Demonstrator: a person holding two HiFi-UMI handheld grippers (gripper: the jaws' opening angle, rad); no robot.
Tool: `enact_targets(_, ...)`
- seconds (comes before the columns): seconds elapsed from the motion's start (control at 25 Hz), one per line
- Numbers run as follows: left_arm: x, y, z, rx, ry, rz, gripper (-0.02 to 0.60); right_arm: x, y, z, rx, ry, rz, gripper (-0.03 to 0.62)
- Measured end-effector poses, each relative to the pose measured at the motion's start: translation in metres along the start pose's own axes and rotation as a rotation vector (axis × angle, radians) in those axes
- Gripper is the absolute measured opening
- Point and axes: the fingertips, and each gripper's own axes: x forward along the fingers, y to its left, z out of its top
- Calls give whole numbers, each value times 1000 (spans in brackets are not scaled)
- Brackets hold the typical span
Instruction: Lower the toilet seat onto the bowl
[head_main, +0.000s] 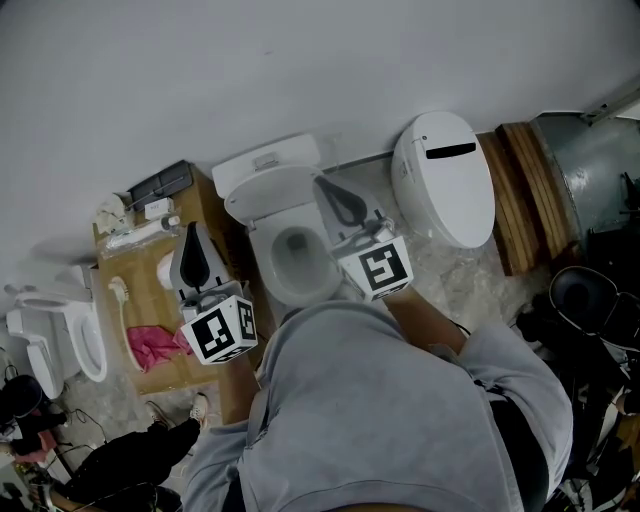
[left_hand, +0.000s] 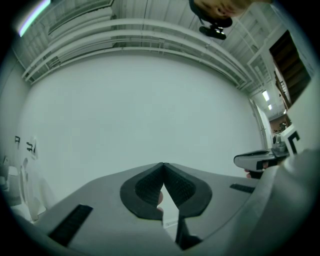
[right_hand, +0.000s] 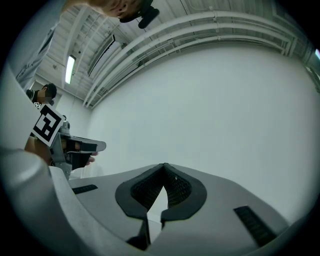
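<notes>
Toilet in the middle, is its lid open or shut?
Open: the lid stands back against the tank, and the bowl interior shows. Whether the seat is up with it, cannot tell.

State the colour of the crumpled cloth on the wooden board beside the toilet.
Pink; the cloth shows best in the head view.

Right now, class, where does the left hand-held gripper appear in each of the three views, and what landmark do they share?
Head view: left hand-held gripper at centre-left, left of the toilet bowl, over the wooden table.
Left gripper view: bottom centre, its own jaws closed, tips touching.
Right gripper view: left edge, beside its marker cube.
Shared landmark: the plain white wall.
</notes>
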Motion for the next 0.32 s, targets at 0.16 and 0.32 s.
enact_targets(0.16, 0, 2, -1, -3, 0, 6, 0, 0, 0, -2, -7, -4, 1, -2)
enact_targets(0.32, -2, 3, -1, -4, 4, 9, 0, -3, 2, -5, -12, 13, 2, -2)
